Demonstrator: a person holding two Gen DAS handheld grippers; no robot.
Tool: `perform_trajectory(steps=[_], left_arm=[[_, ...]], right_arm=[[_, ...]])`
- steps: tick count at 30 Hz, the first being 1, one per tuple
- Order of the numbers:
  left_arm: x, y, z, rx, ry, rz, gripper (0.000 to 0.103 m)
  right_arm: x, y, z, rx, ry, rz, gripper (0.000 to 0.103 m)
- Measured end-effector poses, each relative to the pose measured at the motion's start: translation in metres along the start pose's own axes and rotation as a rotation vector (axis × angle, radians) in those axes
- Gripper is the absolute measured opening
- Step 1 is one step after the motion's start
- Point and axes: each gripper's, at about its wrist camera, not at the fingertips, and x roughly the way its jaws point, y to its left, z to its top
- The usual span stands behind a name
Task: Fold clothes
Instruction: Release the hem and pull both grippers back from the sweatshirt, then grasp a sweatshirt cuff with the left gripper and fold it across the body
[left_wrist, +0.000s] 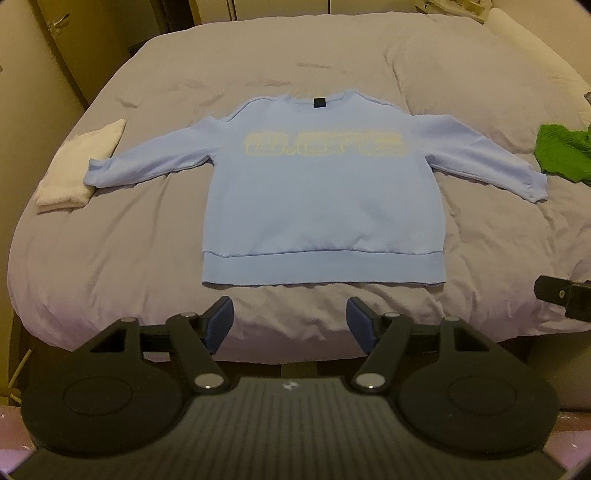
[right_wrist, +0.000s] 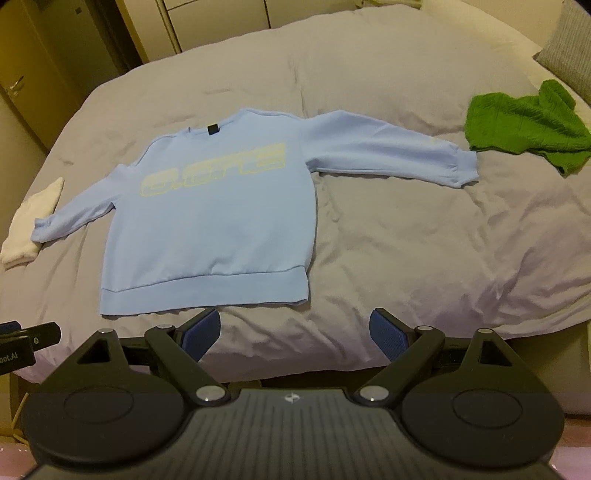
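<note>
Left wrist view: my left gripper (left_wrist: 291, 321) hangs with its jaws apart and empty, and the sweatshirt (left_wrist: 317, 199) lies flat just ahead, sleeves spread.

Right wrist view: my right gripper (right_wrist: 295, 334) is wide and empty, the sweatshirt (right_wrist: 218, 218) ahead-left. Spreading looks done; next I'd pinch a sleeve (right_wrist: 391, 147) and fold it inward.

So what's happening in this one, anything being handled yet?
Not yet. A person holds two grippers over the near edge of a bed. A light blue sweatshirt lies flat on it, print up, both sleeves spread out, unfolded. The left gripper and the right gripper are both open with nothing between their fingers, just short of the hem. A folded white garment lies by one cuff, and a crumpled green one lies beyond the other.
</note>
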Motion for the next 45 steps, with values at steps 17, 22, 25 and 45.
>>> perform_trajectory(steps=[17, 22, 25, 45], left_arm=[[0.006, 0.008, 0.017, -0.03, -0.005, 0.002, 0.07], [0.032, 0.029, 0.031, -0.082, 0.022, -0.033, 0.07], [0.057, 0.05, 0.041, -0.14, 0.054, -0.064, 0.07], [0.32, 0.315, 0.134, -0.75, 0.175, -0.075, 0.068]], right_arm=[[0.008, 0.002, 0.014, -0.021, 0.004, 0.014, 0.09], [0.025, 0.01, 0.028, -0.038, 0.007, 0.017, 0.09], [0.045, 0.016, 0.04, -0.043, 0.024, 0.017, 0.09], [0.299, 0.133, 0.169, 0.082, 0.267, -0.051, 0.09]])
